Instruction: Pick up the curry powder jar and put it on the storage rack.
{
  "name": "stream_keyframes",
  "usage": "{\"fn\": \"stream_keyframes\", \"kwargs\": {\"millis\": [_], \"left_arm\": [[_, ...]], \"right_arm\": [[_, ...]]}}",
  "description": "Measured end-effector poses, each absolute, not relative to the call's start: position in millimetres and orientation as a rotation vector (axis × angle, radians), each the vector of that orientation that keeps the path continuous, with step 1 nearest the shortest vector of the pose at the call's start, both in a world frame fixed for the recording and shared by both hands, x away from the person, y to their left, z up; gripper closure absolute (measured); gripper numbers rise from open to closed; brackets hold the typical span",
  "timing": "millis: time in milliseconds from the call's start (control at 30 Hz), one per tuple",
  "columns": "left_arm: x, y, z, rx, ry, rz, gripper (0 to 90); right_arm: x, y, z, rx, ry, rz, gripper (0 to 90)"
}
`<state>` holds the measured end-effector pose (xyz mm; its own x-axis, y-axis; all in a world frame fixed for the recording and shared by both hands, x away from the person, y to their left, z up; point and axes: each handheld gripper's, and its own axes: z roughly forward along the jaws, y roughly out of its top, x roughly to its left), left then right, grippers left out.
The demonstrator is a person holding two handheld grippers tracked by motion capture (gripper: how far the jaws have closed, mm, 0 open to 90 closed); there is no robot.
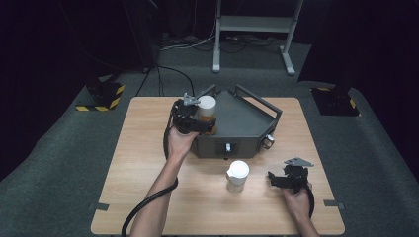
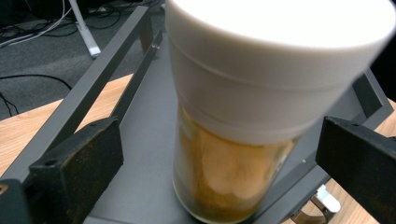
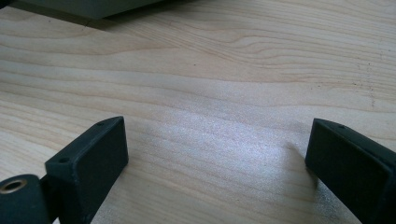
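Note:
A clear jar with a white lid and amber contents [image 1: 206, 109] [image 2: 243, 116] stands upright at the left corner of the dark grey metal tray [image 1: 244, 121] [image 2: 140, 154]. My left gripper [image 1: 201, 121] [image 2: 217, 149] is open around the jar. Its black pads [image 2: 88, 158] flank the glass on both sides, with a gap on each side. My right gripper [image 1: 275, 178] [image 3: 217, 144] stands open low over the bare wood at the table's front right, nothing between its jaws.
A second small jar with a white lid [image 1: 237, 175] stands on the wooden table [image 1: 148, 163] in front of the tray, left of my right gripper. The tray has raised rails and a front latch [image 1: 268, 141]. A white metal stand [image 1: 254, 24] is on the floor behind.

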<state>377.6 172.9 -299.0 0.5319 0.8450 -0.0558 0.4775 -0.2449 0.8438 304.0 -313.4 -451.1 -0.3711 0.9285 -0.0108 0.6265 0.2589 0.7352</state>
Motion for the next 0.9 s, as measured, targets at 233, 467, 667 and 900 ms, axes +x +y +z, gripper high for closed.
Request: {"fn": "stream_keyframes", "kwargs": {"millis": [233,467,667,900], "left_arm": [[364.5,180.3,-305.0,1.871,1.073,0.54,1.0],[355.1,186.1,-309.0,1.854,1.071,0.548,1.1],[346.5,191.4,-313.0,1.847,1.062,0.554,1.3],[337.6,197.2,-319.0,1.866,1.035,0.56,1.2]], "right_arm": [[304.1,-313.5,-451.1,1.408,2.091,0.908,5.0],[304.1,-313.5,-451.1,1.408,2.091,0.908,4.9],[304.2,-313.7,-451.1,1.408,2.092,0.908,4.9],[304.2,-313.6,-451.1,1.409,2.092,0.908,4.9]]}}
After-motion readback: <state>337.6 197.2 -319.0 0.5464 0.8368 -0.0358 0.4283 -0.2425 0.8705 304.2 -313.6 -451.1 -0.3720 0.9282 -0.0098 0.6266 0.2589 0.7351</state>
